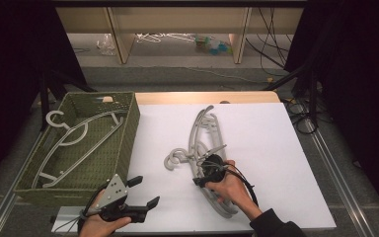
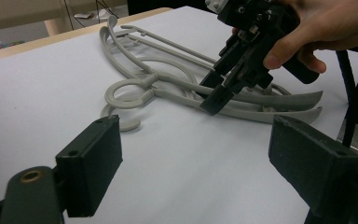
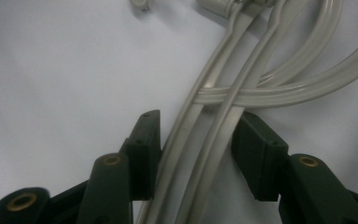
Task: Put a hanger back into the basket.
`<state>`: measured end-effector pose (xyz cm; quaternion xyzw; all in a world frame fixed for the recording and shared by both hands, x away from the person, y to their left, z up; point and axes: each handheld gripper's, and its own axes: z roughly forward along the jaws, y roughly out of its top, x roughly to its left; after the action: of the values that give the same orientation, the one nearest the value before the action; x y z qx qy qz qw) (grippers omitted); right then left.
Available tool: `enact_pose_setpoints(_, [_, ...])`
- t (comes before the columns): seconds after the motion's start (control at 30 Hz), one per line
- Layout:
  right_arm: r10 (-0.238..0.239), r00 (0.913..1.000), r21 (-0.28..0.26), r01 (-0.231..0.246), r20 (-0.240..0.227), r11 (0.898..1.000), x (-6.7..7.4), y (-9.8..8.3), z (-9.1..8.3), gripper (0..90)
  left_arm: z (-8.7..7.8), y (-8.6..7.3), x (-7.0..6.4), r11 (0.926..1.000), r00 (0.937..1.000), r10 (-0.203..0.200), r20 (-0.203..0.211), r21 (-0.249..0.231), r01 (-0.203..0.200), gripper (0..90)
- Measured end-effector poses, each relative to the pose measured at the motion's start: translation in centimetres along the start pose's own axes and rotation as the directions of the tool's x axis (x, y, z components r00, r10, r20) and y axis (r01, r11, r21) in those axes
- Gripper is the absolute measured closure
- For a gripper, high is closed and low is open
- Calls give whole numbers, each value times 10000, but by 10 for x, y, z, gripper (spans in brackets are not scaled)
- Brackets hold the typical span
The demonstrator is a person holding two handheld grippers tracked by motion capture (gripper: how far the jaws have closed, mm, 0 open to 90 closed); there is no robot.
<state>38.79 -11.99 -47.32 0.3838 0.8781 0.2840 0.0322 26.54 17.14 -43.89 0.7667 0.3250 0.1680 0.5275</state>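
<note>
Black grippers with brass-ringed jaws; dark sleeve (image 1: 276,224) on the right arm.

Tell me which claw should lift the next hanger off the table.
Right. The right claw already straddles two arms of the hangers, jaws open. The left claw is open near the basket, holding nothing.

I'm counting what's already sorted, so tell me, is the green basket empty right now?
No, the green basket already holds grey hangers lying on its bottom in the high view.
</note>
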Motion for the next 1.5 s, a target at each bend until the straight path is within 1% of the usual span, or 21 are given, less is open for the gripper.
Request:
enact_pose_setpoints(0.03, [70,10000,8,-69,-57,10000,-1,0,0,555,0,0,-1,10000,10000,-5,-5,8,5,173])
enact_pose_setpoints(0.1, [234,9997,14,-234,-105,9997,-2,0,-1,586,-1,0,1,9998,9998,209,35,13,-209,173])
enact_pose_setpoints(0.13, [275,9995,25,-275,-170,9996,-2,0,-1,621,0,0,0,10000,10000,14,0,5,-14,173])
enact_pose_setpoints(0.17, [445,9986,49,-444,-295,9990,-2,0,-1,636,0,0,0,10000,10000,22,1,0,-22,174])
enact_pose_setpoints(0.27, [532,9978,13,-532,-382,9986,-3,-1,-2,654,0,0,0,10000,10000,34,-4,15,-34,173])
enact_pose_setpoints(0.33, [490,9976,25,-490,-484,9988,-3,-1,-3,709,-1,0,1,10000,10000,-12,-24,-2,12,174])
enact_pose_setpoints(0.43, [552,9977,-209,-560,-391,9982,-1,0,-6,715,-2,0,1,10000,10000,-1,-1,15,1,174])
enact_pose_setpoints(0.47, [540,9978,-238,-549,-375,9982,-1,0,-7,717,-1,0,2,9999,9999,-107,97,-85,108,174])
enact_pose_setpoints(0.53, [606,9971,-367,-623,-454,9974,-3,-1,-10,722,-2,1,3,9997,9998,-221,14,-104,221,175])
enact_pose_setpoints(0.57, [685,9965,-338,-702,-484,9970,-4,-1,-12,724,-2,1,4,9999,10000,-90,-30,-57,90,177])
enact_pose_setpoints(0.63, [878,9943,-455,-907,-611,9948,-4,-1,-16,726,-3,0,3,9999,9999,-110,-61,-56,110,177])
enact_pose_setpoints(0.67, [757,9954,-581,-791,-594,9952,-5,-1,-19,727,-3,1,4,9999,9999,-126,-65,-77,125,177])
enact_pose_setpoints(0.77, [854,9937,-854,-915,-724,9921,-6,-1,-30,731,-3,1,4,9999,9998,-146,-131,-74,145,180])
enact_pose_setpoints(0.93, [1066,9889,-1203,-1189,-1039,9856,-17,-5,-54,738,-3,1,5,9996,9996,-244,-126,-130,243,181])
enact_pose_setpoints(1.0, [1162,9860,-1337,-1320,-1196,9822,-21,-7,-59,741,-4,1,5,9999,10000,-26,-83,-126,25,181])
enact_pose_setpoints(1.03, [1124,9871,-1368,-1277,-1142,9823,-23,-8,-62,741,-5,2,6,9999,9999,101,-86,-87,-102,181])
enact_pose_setpoints(1.1, [1175,9868,-1457,-1332,-1118,9803,-26,-9,-66,742,-3,1,5,9994,9996,-261,-130,-214,259,182])
enact_pose_setpoints(1.17, [1155,9857,-1488,-1333,-1225,9798,-27,-10,-68,744,-4,0,5,9999,9998,-143,-140,-83,142,182])
enact_pose_setpoints(1.27, [1165,9828,-1653,-1399,-1435,9763,-29,-12,-73,756,-5,1,6,9997,9997,-201,-154,-136,199,183])
enact_pose_setpoints(1.33, [1214,9803,-1691,-1475,-1556,9745,-33,-13,-77,771,-6,0,6,9997,9997,-187,-168,-145,184,183])
enact_pose_setpoints(1.5, [1470,9725,-1974,-1822,-1804,9632,-47,-18,-84,805,-6,0,6,9997,9996,-202,-188,-150,199,184])
